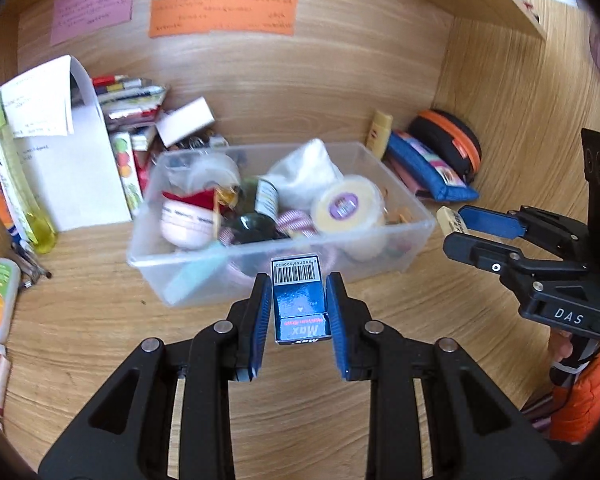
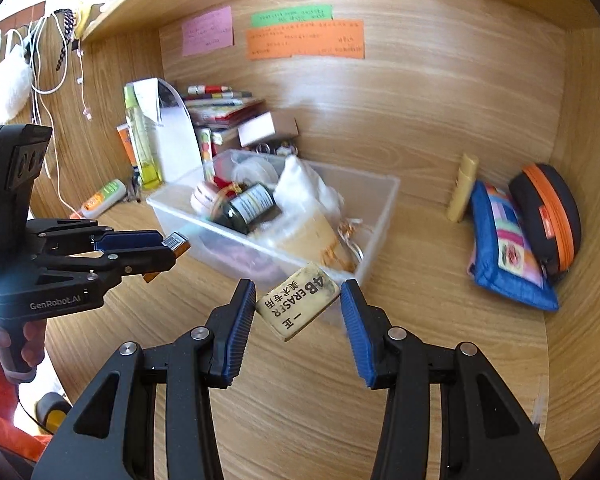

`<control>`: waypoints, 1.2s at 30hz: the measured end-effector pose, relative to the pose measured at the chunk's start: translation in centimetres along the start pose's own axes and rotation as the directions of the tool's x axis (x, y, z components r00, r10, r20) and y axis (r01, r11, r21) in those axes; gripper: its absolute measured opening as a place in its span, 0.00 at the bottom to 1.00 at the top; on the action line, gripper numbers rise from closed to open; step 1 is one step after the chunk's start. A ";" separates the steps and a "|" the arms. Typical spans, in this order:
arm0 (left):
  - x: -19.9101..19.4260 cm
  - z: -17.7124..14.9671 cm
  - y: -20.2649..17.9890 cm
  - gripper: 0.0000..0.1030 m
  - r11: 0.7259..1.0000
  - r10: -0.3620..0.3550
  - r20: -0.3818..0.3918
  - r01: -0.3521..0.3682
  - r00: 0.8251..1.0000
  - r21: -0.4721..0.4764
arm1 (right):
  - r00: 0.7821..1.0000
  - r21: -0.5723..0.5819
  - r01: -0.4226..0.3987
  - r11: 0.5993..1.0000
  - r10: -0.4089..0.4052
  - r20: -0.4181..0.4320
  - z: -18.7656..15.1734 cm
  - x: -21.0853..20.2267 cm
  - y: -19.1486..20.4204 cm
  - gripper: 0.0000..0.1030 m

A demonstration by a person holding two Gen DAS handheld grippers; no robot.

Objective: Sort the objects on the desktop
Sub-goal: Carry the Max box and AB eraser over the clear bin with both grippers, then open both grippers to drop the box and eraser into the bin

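the left gripper (image 1: 298, 312) pinches a small blue box (image 1: 299, 306) and the right gripper (image 2: 298, 312) pinches a worn eraser (image 2: 298, 306), both held above the desk (image 2: 380, 360) near the clear bin (image 1: 400, 200), probably for sorting.

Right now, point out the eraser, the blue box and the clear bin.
eraser (image 2: 298, 306), right wrist view, on its printed face.
blue box (image 1: 299, 300), left wrist view, on its top panel.
clear bin (image 1: 260, 254), left wrist view, on its front rim.

A clear plastic bin (image 1: 412, 216) sits mid-frame on the wooden tabletop (image 1: 92, 280), holding a dark glass bottle (image 1: 260, 216). Upper right, a blue fabric pouch (image 1: 424, 168) lies before an orange-zipped black case (image 1: 448, 140).
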State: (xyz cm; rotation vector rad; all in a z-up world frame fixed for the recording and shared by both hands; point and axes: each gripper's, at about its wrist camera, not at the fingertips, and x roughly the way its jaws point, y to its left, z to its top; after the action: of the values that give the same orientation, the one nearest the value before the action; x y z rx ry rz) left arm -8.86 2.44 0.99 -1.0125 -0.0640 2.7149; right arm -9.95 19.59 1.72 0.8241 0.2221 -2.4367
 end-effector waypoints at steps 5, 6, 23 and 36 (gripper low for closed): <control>-0.9 1.4 2.0 0.27 1.000 0.014 0.029 -0.013 0.999 -0.012 | 0.999 -0.010 -0.014 1.000 0.015 0.033 1.7 0.3 0.9 0.40; -1.0 1.6 2.3 0.27 1.000 0.012 0.032 -0.012 0.999 -0.016 | 0.999 -0.015 -0.015 1.000 0.015 0.036 2.1 0.4 1.0 0.40; 2.1 4.3 5.2 0.27 0.999 -0.015 0.033 0.016 0.999 -0.032 | 1.000 -0.078 -0.030 0.996 0.030 -0.005 6.0 4.8 2.6 0.40; 4.7 4.7 7.0 0.27 0.999 -0.012 -0.010 0.012 1.000 -0.044 | 0.997 -0.087 -0.037 0.996 0.031 -0.067 6.6 8.8 2.9 0.40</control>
State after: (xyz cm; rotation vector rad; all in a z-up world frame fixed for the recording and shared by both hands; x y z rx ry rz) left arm -16.77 -3.03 0.65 -1.0348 -0.1283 2.7084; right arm -17.56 11.08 1.73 0.8624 0.3348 -2.3526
